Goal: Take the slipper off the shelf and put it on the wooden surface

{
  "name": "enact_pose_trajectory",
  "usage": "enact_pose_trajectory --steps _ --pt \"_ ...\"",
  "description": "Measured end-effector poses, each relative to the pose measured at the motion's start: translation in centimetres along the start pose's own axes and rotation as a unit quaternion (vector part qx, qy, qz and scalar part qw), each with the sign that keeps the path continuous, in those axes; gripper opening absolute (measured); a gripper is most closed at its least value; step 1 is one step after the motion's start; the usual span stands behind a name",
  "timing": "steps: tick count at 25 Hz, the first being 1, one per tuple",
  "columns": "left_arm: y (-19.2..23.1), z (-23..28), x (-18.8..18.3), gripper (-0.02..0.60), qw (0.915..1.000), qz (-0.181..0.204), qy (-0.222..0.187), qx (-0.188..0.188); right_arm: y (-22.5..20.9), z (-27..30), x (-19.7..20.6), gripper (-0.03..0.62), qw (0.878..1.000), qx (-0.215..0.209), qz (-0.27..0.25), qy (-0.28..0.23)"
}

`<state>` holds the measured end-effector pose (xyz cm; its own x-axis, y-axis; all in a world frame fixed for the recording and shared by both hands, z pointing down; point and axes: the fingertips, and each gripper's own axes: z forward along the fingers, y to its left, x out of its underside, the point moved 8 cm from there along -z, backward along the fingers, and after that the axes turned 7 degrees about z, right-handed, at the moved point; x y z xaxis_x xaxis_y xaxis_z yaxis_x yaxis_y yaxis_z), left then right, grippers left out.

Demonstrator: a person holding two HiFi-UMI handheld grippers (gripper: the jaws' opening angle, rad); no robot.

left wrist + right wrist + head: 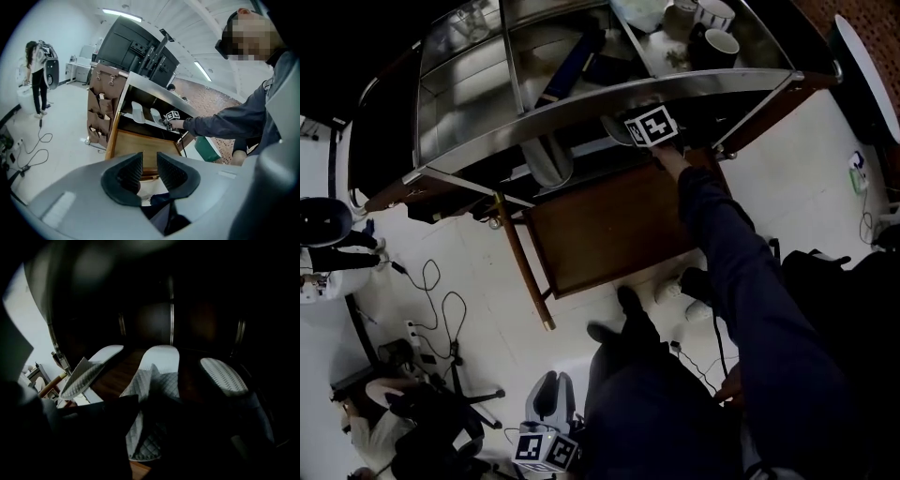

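Observation:
Three grey quilted slippers lie on a dark shelf in the right gripper view: one at the left (89, 371), one in the middle (152, 390), one at the right (225, 376). My right gripper (157, 427) is open, its dark jaws on either side of the middle slipper without visibly pressing it. From the head view, that gripper (649, 128) reaches under the cart's metal top, beside a grey slipper (548, 159). The wooden surface (609, 230) juts out below. My left gripper (546, 450) hangs low, its jaws (149, 157) slightly apart and empty.
Cups (717, 37) and clutter stand on the cart's metal top (675, 89). A brown pocket organiser (101, 108) hangs on the cart's side. Cables (441, 300) and an office chair (441, 422) are on the floor. A person (35, 77) stands far left.

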<state>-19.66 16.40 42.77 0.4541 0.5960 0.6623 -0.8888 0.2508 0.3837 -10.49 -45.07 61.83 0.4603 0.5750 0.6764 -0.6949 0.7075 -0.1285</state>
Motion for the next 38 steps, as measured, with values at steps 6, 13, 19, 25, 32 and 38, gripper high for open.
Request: enact_pose_trajectory --steps 6,13,19,25,32,38 --pt "1.0 0.4 0.6 0.109 0.9998 -0.007 -0.017 0.012 1.0 -4.5 1.2 0.011 0.999 -0.005 0.042 -0.017" --pt "-0.2 3.3 -2.3 0.103 0.9958 0.036 -0.044 0.072 8.0 -11.7 10.2 0.009 0.997 -0.057 0.027 0.042" --pt "-1.2 2.8 -1.4 0.100 0.9945 0.052 -0.041 0.081 9.9 -11.3 16.8 0.008 0.986 -0.074 0.063 0.139" --pt "-0.6 2.1 0.4 0.100 0.9962 0.039 -0.035 0.070 11.7 -10.3 18.3 0.081 0.971 -0.104 0.057 0.208" --pt "-1.1 2.6 1.3 0.100 0.9940 0.043 -0.047 0.089 11.6 -11.9 15.3 0.183 0.976 -0.119 0.101 0.154" --pt "-1.1 3.4 0.2 0.100 0.9874 0.053 -0.085 0.122 16.7 -18.0 11.8 0.111 0.985 -0.122 0.116 -0.039"
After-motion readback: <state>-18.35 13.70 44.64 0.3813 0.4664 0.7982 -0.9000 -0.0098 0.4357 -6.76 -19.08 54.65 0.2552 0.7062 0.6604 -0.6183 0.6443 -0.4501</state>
